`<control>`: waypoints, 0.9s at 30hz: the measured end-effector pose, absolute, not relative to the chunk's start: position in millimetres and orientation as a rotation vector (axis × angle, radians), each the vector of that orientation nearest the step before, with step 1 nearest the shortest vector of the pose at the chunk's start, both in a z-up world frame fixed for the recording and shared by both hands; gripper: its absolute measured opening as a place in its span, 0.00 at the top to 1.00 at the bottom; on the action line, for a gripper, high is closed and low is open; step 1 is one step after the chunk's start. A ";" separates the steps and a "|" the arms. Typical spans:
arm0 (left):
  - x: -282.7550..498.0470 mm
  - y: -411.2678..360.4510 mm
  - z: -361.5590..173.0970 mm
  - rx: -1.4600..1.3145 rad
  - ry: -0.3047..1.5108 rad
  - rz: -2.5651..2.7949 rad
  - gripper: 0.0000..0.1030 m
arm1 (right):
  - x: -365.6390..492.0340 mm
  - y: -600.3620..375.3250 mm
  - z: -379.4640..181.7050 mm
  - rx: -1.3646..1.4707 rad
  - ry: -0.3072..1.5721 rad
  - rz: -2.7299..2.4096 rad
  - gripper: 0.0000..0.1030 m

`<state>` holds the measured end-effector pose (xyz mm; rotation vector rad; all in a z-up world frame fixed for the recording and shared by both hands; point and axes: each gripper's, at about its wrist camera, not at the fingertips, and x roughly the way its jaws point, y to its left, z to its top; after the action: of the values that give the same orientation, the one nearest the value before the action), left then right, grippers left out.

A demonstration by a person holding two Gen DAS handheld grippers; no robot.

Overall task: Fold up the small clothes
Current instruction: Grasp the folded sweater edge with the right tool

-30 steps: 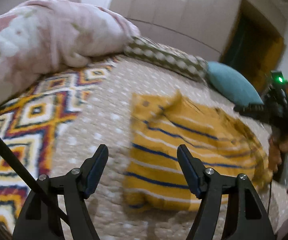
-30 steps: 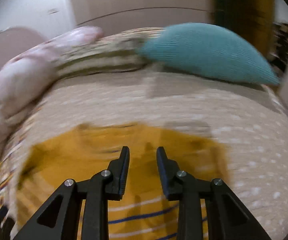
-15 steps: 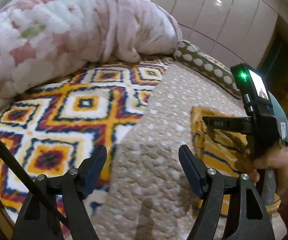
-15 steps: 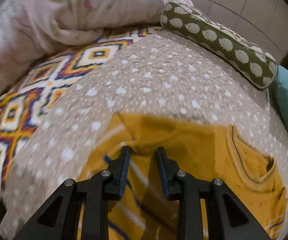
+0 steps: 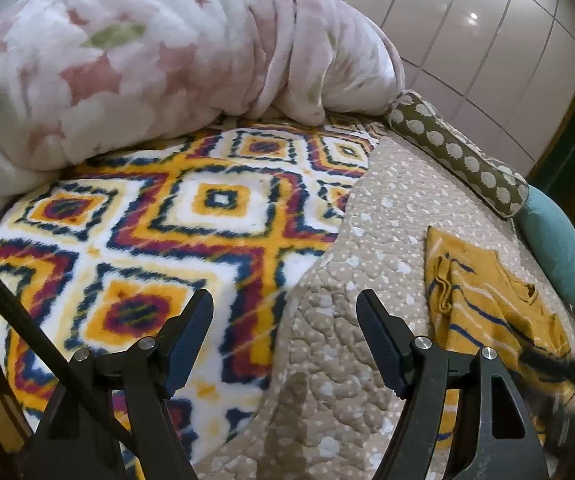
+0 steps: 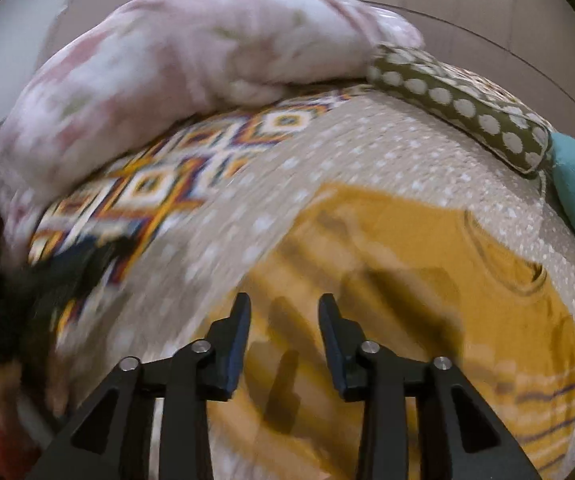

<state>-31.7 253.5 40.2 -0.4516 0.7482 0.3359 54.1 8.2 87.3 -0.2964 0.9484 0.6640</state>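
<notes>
Both claws are empty just now: the left gripper (image 5: 283,316) stands spread wide over the seam where the diamond-patterned blanket (image 5: 175,216) meets the beige spotted quilt (image 5: 383,216), nothing between its jaws, and the right gripper (image 6: 283,320) hangs over the cloth with its jaws opening and nothing pinched between them. Behind them the pink floral comforter (image 5: 159,56) is heaped along the bed's far edge, with the spotted bolster (image 5: 455,156) and the teal cushion (image 5: 555,248) lined up towards the far right corner. On the quilt's right side, near that cushion, lies the yellow striped top (image 5: 483,304), partly folded, one edge puckered and the neckline showing. To my eye the fold wants tidying. I'd bring the left claw across to the garment's near edge, pinch only the top layer, keep both claws level, and lay the cloth flat before letting go, or the rumpled seam gets folded in.
</notes>
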 end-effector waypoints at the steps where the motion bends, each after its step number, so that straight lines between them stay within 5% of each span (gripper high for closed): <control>1: -32.8 253.6 40.2 -0.453 0.749 0.336 0.29 | 38.3 7.6 84.9 -0.319 0.939 0.681 0.54; 9: -40.5 258.1 38.9 -0.454 0.752 0.352 0.29 | -33.6 22.7 40.7 -0.604 0.849 0.660 0.50; 14: -46.1 270.1 41.3 -0.475 0.735 0.381 0.29 | -54.8 51.2 16.9 -0.886 0.624 0.521 0.51; 15: -47.6 274.1 41.4 -0.485 0.732 0.390 0.29 | -58.7 58.8 14.0 -0.934 0.567 0.508 0.54; 17: -50.9 283.2 40.7 -0.511 0.728 0.405 0.29 | -62.6 73.4 7.4 -0.989 0.515 0.515 0.82; 24: -58.3 303.2 40.4 -0.567 0.711 0.440 0.29 | -22.6 68.9 43.8 -0.605 0.744 0.596 0.86; 27: -56.6 300.4 39.7 -0.561 0.713 0.430 0.29 | -9.7 48.3 62.5 -0.426 0.830 0.664 0.80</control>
<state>-56.6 300.4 39.7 -0.5609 0.7133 0.4302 -9.7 48.3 62.5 -0.4255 0.8300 0.6643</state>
